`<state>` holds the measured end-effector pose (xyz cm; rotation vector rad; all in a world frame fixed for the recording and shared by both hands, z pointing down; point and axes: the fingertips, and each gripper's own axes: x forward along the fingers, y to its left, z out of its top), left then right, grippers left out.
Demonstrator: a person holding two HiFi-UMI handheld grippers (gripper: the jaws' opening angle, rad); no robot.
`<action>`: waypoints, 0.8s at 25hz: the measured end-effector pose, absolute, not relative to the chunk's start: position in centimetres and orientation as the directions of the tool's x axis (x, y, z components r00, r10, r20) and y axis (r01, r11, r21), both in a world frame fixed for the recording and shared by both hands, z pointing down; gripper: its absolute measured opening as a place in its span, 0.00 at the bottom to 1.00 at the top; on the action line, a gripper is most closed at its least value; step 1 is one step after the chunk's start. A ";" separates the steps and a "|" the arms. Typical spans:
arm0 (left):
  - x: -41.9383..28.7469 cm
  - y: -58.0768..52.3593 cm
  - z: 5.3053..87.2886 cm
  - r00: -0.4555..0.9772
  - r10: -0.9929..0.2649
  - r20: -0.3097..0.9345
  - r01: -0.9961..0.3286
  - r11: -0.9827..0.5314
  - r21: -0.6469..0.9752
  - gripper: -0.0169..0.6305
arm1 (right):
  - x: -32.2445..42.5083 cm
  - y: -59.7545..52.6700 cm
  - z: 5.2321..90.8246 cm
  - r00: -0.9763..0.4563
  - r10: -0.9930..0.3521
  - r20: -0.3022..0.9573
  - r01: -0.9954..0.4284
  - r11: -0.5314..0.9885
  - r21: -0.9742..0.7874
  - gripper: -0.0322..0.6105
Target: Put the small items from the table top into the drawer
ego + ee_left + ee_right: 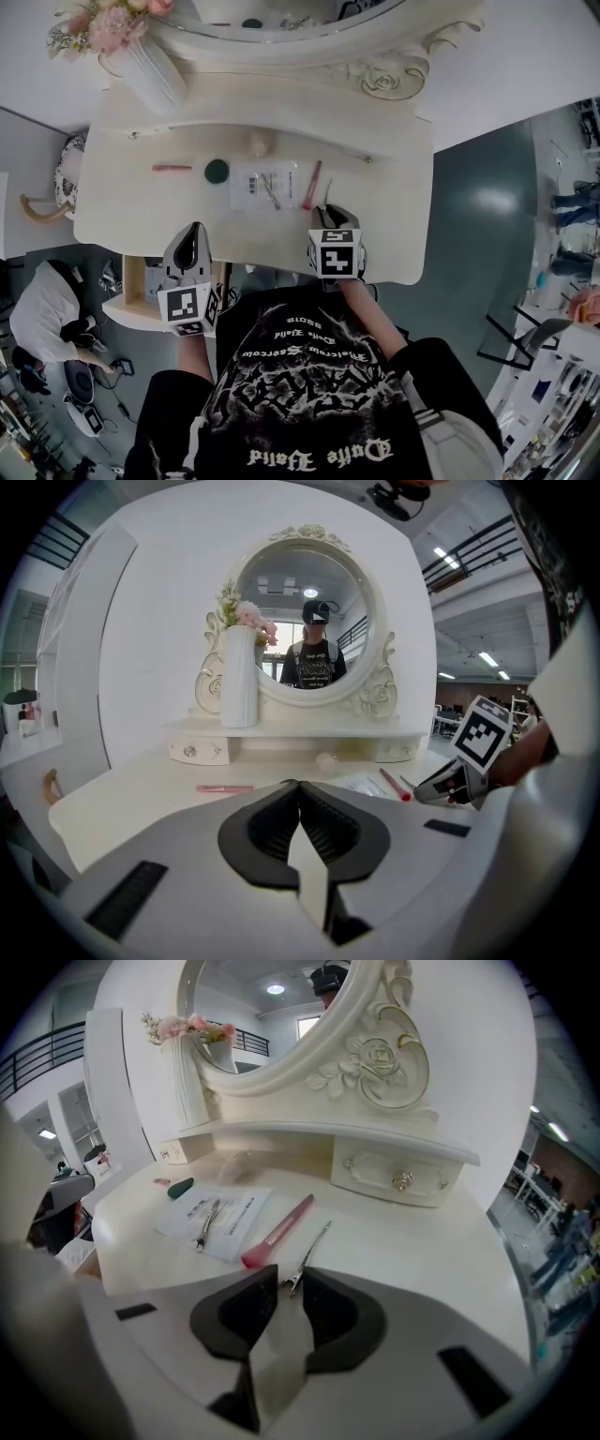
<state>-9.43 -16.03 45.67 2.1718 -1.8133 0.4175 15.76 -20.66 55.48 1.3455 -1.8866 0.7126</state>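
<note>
On my right gripper (289,1283) the jaws stood apart around the near end of the hair clip (311,1252), which lay flat on the table top (422,1241). I judged it needed centring before a low squeeze. My left gripper (300,785) was closed and empty.

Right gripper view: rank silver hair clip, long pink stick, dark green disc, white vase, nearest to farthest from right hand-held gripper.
1. Silver hair clip, end between the jaw tips.
2. Long pink stick, just left.
3. Dark green disc, far left.
4. White vase, back left.
</note>
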 end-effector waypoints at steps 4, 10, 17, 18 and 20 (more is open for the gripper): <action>-9.4 -16.0 45.6 0.173 -0.903 0.394 -0.984 -0.179 0.022 0.05 | 15.9 -20.7 55.5 -0.214 -0.564 0.798 -0.955 0.293 -0.049 0.18; -9.3 -15.8 45.7 0.173 -0.900 0.399 -0.983 -0.184 0.012 0.05 | 16.3 -20.9 55.5 -0.214 -0.571 0.793 -0.958 0.282 -0.056 0.16; -9.3 -15.8 45.3 0.152 -0.907 0.393 -0.988 -0.156 0.022 0.05 | 16.6 -21.5 54.8 -0.217 -0.608 0.764 -0.959 0.278 -0.051 0.15; -9.3 -15.8 45.2 0.145 -0.908 0.392 -0.989 -0.147 0.026 0.05 | 16.7 -21.6 54.7 -0.218 -0.611 0.761 -0.959 0.279 -0.051 0.15; -9.4 -15.6 45.3 0.139 -0.909 0.392 -0.990 -0.143 0.021 0.05 | 16.8 -21.8 54.5 -0.219 -0.620 0.753 -0.959 0.280 -0.048 0.15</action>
